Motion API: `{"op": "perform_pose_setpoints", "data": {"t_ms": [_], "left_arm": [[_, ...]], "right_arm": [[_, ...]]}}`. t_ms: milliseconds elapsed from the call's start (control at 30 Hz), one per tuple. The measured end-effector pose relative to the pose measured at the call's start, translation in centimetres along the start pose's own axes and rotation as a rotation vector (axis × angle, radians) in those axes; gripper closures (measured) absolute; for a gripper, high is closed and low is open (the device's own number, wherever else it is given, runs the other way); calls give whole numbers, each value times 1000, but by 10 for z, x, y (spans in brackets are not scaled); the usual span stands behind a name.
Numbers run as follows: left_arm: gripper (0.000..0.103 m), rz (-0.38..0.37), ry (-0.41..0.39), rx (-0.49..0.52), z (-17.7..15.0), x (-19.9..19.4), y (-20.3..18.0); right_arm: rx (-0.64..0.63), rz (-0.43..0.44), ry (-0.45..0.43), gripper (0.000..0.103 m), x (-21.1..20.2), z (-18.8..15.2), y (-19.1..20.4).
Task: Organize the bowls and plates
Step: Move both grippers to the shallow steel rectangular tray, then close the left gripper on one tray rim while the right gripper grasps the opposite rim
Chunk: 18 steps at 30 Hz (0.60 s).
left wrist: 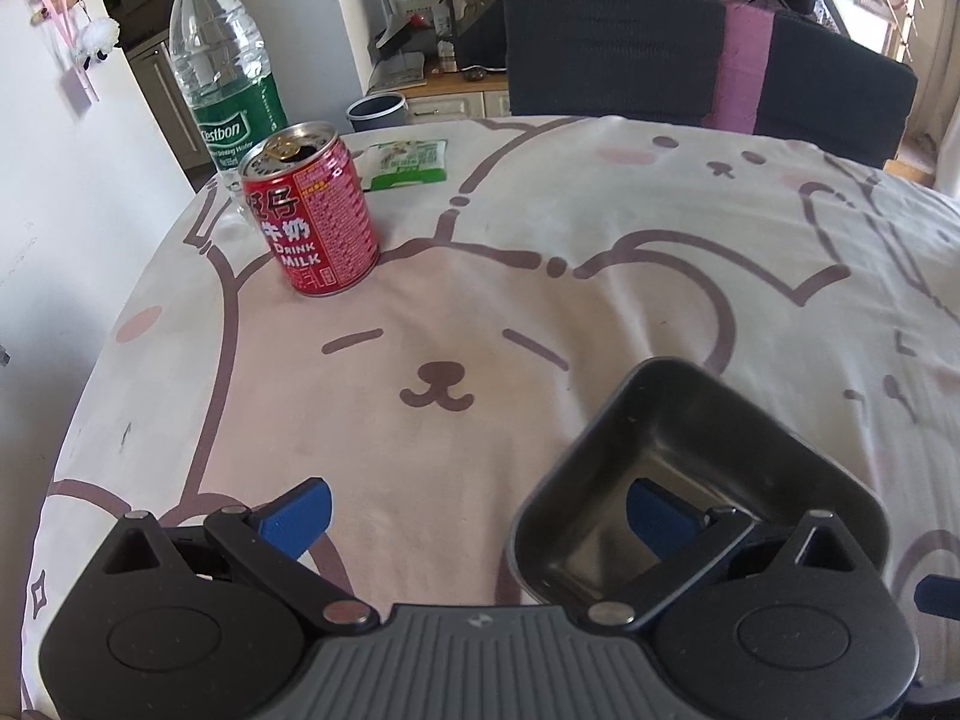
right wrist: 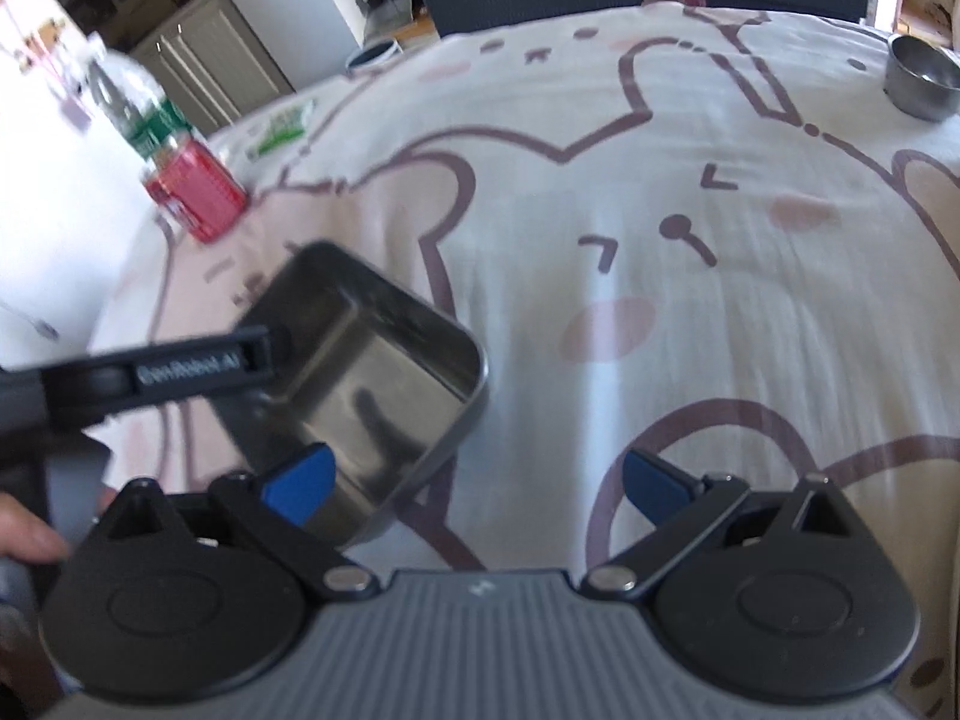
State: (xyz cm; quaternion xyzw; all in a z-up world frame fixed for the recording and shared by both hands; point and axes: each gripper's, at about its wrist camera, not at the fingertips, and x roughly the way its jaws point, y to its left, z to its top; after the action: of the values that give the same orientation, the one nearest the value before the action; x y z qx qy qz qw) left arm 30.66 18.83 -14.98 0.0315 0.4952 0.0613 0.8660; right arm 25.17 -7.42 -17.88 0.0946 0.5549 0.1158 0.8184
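Observation:
A square steel bowl (left wrist: 660,420) sits low on the right of the left wrist view, on the bear-print tablecloth (left wrist: 480,300). My left gripper (left wrist: 480,516) is open, with its right fingertip (left wrist: 660,519) inside the bowl, its left one outside, and the bowl's near-left wall between them. In the right wrist view the same bowl (right wrist: 372,348) lies centre-left, and the left gripper's black finger (right wrist: 180,372) reaches in at its rim. My right gripper (right wrist: 480,489) is open and holds nothing, its left fingertip (right wrist: 300,489) in front of the bowl's near edge. A small round steel bowl (right wrist: 921,78) stands far right.
A red milk can (left wrist: 312,216), a water bottle (left wrist: 222,60) and a green packet (left wrist: 411,162) stand at the table's far left. A dark chair (left wrist: 690,42) is behind the table. A hand (right wrist: 24,534) shows at the lower left of the right wrist view.

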Motion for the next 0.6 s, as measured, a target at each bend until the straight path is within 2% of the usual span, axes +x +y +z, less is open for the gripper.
{"op": "perform_pose_setpoints", "data": {"t_ms": [133,200,433,533,600], "left_arm": [[0,31,-2,-7,1,6,6],[0,22,-5,-18,2,6,11],[1,10,28,31,-4,-4,11],[20,-42,61,20,-10,-9,15],[40,-80,76,16,-14,-14,16]], "right_arm": [[-54,-43,39,0,10,-4,0],[-58,-46,50,0,11,-4,-4],[-114,-105,21,1,3,0,-15],[-112,-100,15,2,2,5,-22],[-113,-69,5,11,0,9,-25]]}}
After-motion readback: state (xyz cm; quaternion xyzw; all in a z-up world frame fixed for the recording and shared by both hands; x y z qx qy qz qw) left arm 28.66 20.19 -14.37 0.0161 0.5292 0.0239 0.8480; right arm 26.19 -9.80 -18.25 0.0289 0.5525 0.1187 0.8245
